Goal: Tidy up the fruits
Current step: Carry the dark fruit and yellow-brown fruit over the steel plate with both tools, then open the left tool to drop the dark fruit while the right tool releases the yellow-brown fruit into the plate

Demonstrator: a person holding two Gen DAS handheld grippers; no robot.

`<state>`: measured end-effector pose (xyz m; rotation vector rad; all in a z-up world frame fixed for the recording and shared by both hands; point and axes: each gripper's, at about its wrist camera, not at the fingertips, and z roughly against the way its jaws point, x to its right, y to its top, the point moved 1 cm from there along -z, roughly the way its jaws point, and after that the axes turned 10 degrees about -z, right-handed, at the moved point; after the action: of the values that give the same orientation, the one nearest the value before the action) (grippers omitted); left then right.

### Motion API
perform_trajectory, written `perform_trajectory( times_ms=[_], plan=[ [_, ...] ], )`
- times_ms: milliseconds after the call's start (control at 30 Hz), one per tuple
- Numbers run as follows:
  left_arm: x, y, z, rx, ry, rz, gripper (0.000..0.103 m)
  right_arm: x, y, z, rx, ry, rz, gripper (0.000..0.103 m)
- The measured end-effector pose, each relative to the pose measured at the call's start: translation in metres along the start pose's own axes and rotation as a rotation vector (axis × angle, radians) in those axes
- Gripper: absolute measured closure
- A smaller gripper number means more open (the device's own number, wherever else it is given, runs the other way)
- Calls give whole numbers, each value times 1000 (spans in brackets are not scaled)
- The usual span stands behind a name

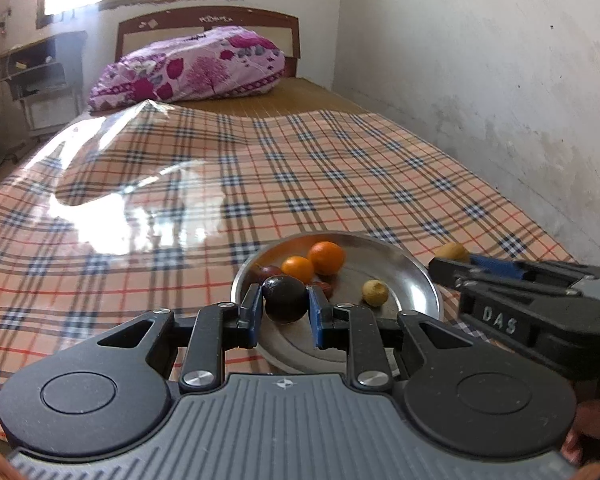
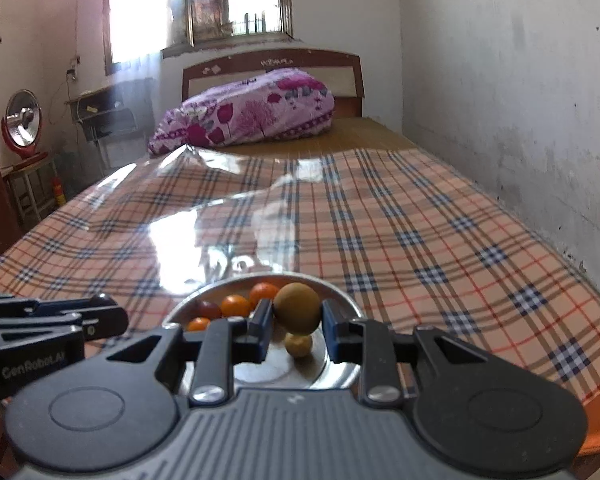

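L gripper (image 1: pixel 285 303) – blue pads clamped on a dark, near-black round fruit (image 1: pixel 286 298), held over the near part of a steel plate (image 1: pixel 414 280). R gripper (image 2: pixel 293 320) – pads closed on a brownish-green round fruit (image 2: pixel 297 307), also over the plate, toward its right side. Both grippers sit side by side, angled down twd the plate.

Plate rests on a plaid cloth (image 1: pixel 340 184) w/ shiny clear cover, spread over a bed. In the plate: two oranges (image 1: pixel 326 257) touching each other, a dark red fruit (image 1: pixel 269 271) at the left rim, a small yellow-green fruit (image 1: pixel 375 292) apart on the right. R view shows a third small orange (image 2: pixel 198 324) near the front-left rim.

Floral pillow (image 1: pixel 192 65) at the head of the bed, wooden headboard behind.
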<state>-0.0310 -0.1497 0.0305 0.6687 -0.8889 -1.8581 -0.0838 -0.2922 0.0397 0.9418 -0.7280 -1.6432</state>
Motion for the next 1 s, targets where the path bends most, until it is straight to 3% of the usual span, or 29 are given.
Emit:
perform_trajectory(
  times_ms=[400,900,1000],
  plan=[
    [10,-11,-33,-75,-43,-9,78,11,-17,-26,-112,-23,-27,76],
    [12,-18,-68,-126,-55,7,77,12,-26,-46,-156,-41,-15,76],
    [14,-17,-68,-115,-62,5,68,11,-26,-45,-148,-40,-7,72]
  ],
)
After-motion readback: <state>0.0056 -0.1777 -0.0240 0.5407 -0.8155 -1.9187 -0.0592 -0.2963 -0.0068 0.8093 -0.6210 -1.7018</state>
